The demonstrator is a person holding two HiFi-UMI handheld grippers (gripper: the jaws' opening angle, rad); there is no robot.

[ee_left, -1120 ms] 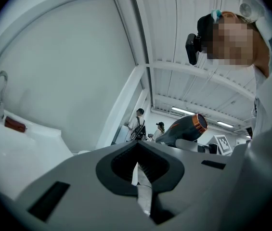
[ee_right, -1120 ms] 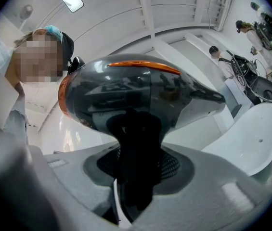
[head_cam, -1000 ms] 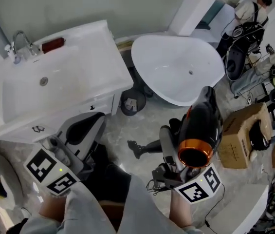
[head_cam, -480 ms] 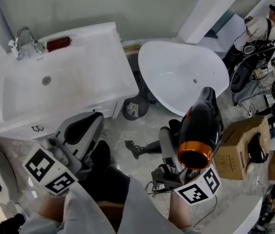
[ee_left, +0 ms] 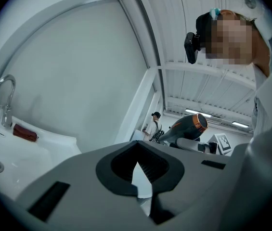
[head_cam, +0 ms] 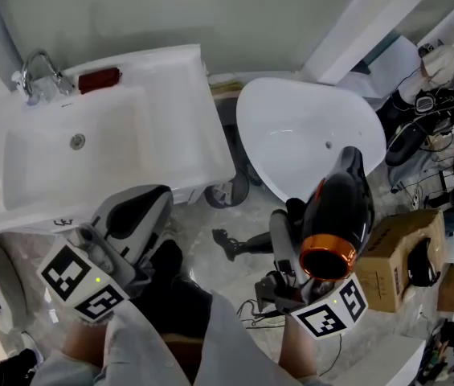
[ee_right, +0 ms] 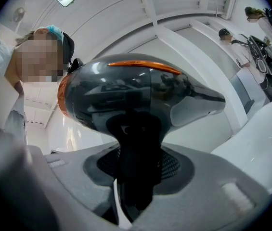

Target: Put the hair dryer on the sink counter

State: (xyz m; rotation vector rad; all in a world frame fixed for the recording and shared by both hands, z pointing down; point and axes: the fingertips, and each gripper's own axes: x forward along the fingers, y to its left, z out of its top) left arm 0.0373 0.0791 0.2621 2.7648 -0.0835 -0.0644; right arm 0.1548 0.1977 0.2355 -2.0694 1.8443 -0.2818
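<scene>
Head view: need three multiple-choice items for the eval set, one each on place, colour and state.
1. Where is the dark red object?
A. In the basin
B. On the sink counter, beside the faucet
C. On the floor

2. What colour is the ring at the back end of the hair dryer?
A. Orange
B. Blue
C. Green

3. What state is the hair dryer in?
A. Lying on the sink counter
B. Held by its handle in the right claw
C. Lying in the bathtub

Answers:
1. B, it lies at the back of the counter just right of the faucet.
2. A, the ring is bright orange against the black body.
3. B, the right gripper view shows the jaws closed on the black handle, away from the counter.
</scene>
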